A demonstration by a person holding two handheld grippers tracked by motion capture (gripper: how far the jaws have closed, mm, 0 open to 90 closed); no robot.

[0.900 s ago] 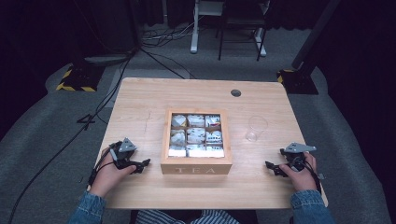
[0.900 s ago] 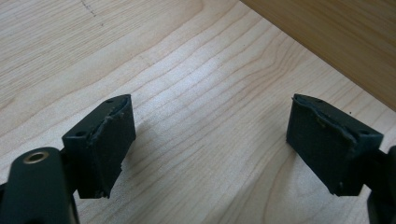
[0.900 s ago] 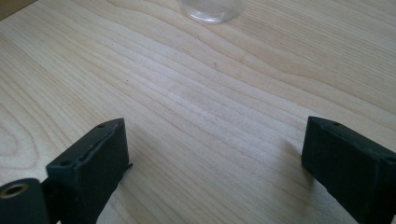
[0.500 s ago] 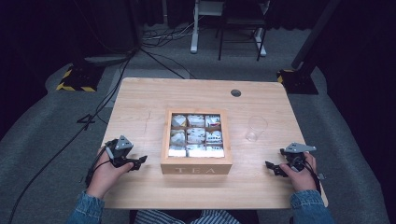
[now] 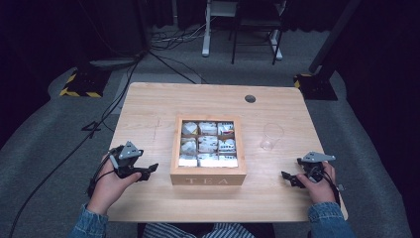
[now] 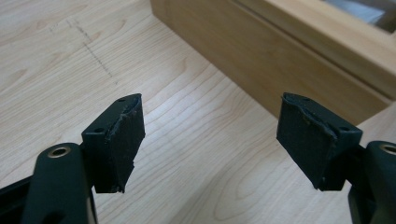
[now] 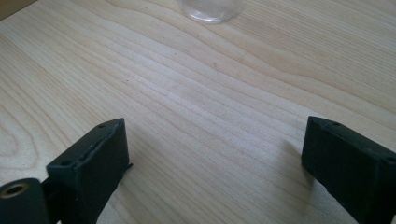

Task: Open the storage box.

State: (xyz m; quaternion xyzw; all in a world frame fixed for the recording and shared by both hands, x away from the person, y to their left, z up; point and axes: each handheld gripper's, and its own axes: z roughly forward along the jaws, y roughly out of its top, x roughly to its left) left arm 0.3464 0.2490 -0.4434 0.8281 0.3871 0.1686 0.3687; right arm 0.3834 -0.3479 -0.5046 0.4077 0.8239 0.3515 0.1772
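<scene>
A wooden box (image 5: 208, 179) marked TEA stands mid-table, and its grid of compartments holds several white tea bags (image 5: 208, 144). My left gripper (image 5: 151, 169) rests on the table left of the box, open and empty, jaws pointing at the box's left side. In the left gripper view its jaws (image 6: 210, 126) stand wide over bare wood, with the box wall (image 6: 280, 60) just ahead. My right gripper (image 5: 288, 177) lies right of the box, also open and empty. A clear glass (image 5: 271, 136) stands beyond it, its base (image 7: 212, 9) at the top of the right gripper view.
The light wooden table (image 5: 148, 109) has a round cable hole (image 5: 250, 98) near its far edge. Bare wood stretches behind the box and to its left. Cables (image 5: 124, 89) trail over the grey floor at the left, and chair and stand legs stand beyond the table.
My left gripper has shifted very slightly beside the box. The right gripper, the box and the glass have not moved.
</scene>
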